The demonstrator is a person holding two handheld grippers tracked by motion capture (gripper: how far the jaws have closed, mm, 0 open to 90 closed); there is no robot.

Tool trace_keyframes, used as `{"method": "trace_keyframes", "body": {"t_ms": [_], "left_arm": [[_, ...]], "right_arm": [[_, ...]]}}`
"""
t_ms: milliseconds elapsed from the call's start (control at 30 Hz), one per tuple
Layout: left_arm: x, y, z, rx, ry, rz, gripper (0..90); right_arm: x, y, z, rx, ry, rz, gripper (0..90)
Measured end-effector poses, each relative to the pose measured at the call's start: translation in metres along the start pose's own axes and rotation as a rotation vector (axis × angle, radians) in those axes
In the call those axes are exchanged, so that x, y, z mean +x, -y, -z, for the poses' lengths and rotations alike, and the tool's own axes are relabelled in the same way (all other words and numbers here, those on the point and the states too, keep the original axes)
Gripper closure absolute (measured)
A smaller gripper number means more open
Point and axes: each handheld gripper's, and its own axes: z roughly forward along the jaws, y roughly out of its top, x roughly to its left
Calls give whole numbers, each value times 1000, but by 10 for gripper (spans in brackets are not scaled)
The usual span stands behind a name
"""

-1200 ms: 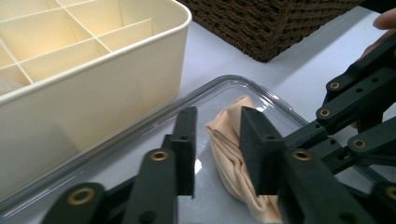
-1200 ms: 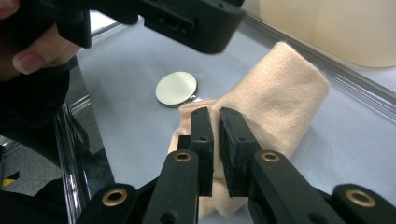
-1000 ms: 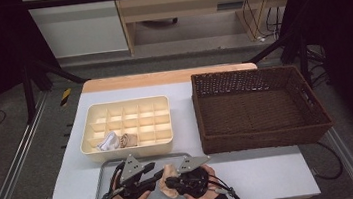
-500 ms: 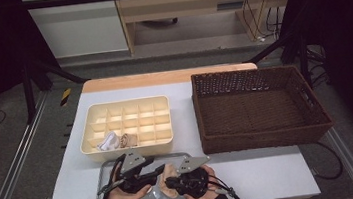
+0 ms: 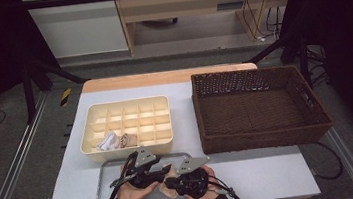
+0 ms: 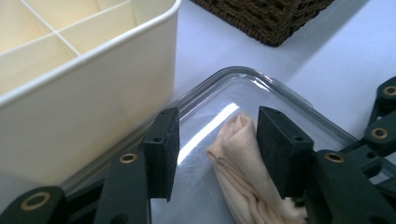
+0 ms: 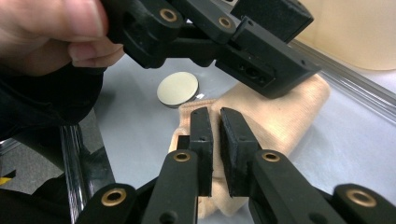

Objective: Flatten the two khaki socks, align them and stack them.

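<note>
Down at the near edge of the table, over the clear tray [image 5: 104,184]: both hands in, left gripper [image 6: 218,140] and right gripper [image 7: 215,135] side by side, almost touching. Rolled beige cloth [image 6: 243,163] lying on the tray floor, one end pointing toward the tray's rounded corner. Left gripper spread, jaws just been opening, pads standing either side of the roll; left pad clear of it, right pad right against its flank, contact hard to call. Right gripper nearly pressed together, thin slit between the pads, down on the near end of the same cloth [image 7: 285,116]; pinching a fold or merely over it, cannot tell. From the right gripper view, left hand [image 7: 51,28] up in the top left corner, left gripper crossing above the cloth, a small round disc [image 7: 177,89] on the tray floor just beyond the cloth. Cream divider box [image 5: 126,126] just behind the tray, a white bundle [image 5: 106,141] and a tan bundle [image 5: 126,139] in its front-row compartments. Dark wicker basket [image 5: 258,107] to the right of the box, close to it.
</note>
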Motion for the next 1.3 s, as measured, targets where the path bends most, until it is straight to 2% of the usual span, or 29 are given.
{"method": "trace_keyframes", "body": {"t_ms": [200, 367, 567, 633, 867, 967, 1067, 1133, 1300], "left_arm": [[6, 9, 5, 6, -5, 26, 495], [6, 15, 10, 1, -5, 38, 497], [-1, 24, 19, -3, -23, 59, 496], [-3, 26, 20, -5, -34, 60, 497], [-8, 32, 22, -17, -46, 66, 499], [-10, 32, 22, -18, -45, 68, 499], [-8, 31, 24, -24, -27, 86, 483], [-6, 30, 27, -25, 2, 101, 473], [-10, 29, 34, -34, 29, 103, 469]], "right_arm": [[-2, -1, 5, 12, 3, -7, 830], [-5, -2, 10, 18, 10, -20, 822], [-10, -2, 18, 21, 42, -17, 787], [-11, -2, 22, 19, 45, -31, 780], [-11, -8, 34, -47, 50, -66, 795], [-9, -6, 31, -26, 56, -61, 813], [-7, -1, 27, 18, 58, -60, 845], [-6, 4, 24, 34, 51, -60, 855], [-4, 5, 23, 39, 47, -60, 858]]}}
